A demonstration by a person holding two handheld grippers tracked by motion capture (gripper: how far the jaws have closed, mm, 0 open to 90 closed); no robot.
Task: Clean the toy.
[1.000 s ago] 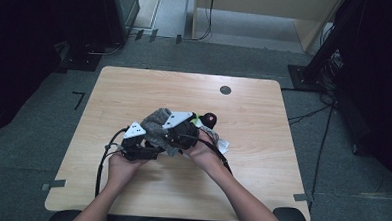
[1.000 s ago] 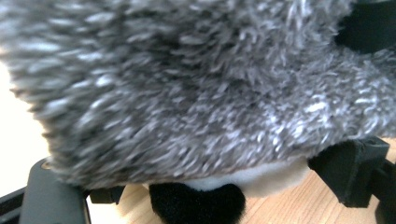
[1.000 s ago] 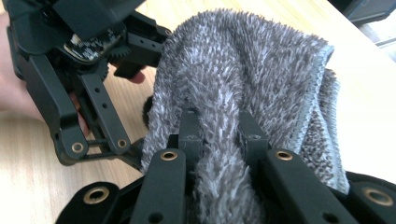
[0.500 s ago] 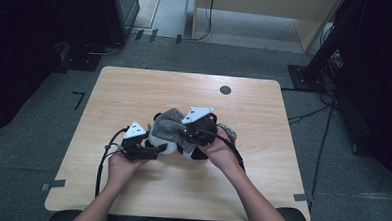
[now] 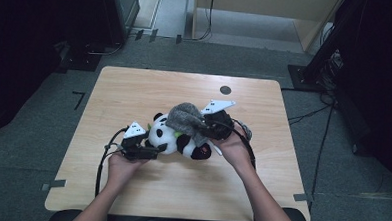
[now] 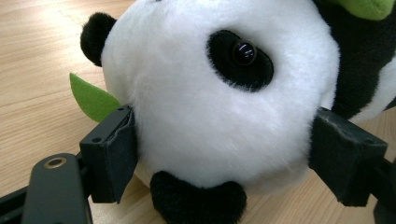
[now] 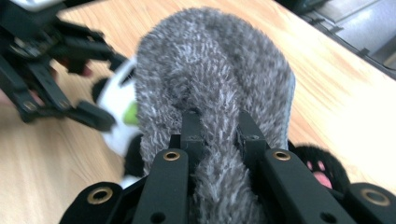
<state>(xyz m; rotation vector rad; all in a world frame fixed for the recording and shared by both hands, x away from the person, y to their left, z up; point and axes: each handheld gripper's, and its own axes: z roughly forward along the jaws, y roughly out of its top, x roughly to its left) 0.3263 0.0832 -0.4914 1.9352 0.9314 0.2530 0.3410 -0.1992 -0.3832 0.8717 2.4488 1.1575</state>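
- Plush panda [image 5: 175, 138], black and white, lies on its side around the middle of the wooden table [image 5: 135, 88], a bit toward the person's edge, head pointing to the left edge.
- Bit of green felt on it too: a leaf [image 6: 91, 99] pokes out beside the head in the left gripper view, lying flat against the tabletop.
- Grey fuzzy cloth [image 5: 186, 119] is draped over the panda's body, bunched up and lifted off on the right side.
- Left gripper [image 5: 149, 151] has the panda's head between its jaws. In the left gripper view both black pads [image 6: 112, 151] press into the white fur on either side of the face, so it's a wide grip on the head.
- Right gripper [image 5: 208, 133] is pinched narrow on the grey cloth. In the right gripper view the jaws are nearly together, with a fold of the fuzzy fabric squeezed between them.
- One of the panda's black feet with a pink paw pad [image 7: 322, 175] peeks out just right of the cloth in that same view.
- Both hands come in from the near edge, left hand [image 5: 121, 165] and right hand [image 5: 235, 149], with black cables trailing back.
- Small dark round spot [image 5: 225, 90] sits near the far edge, well apart from everything.
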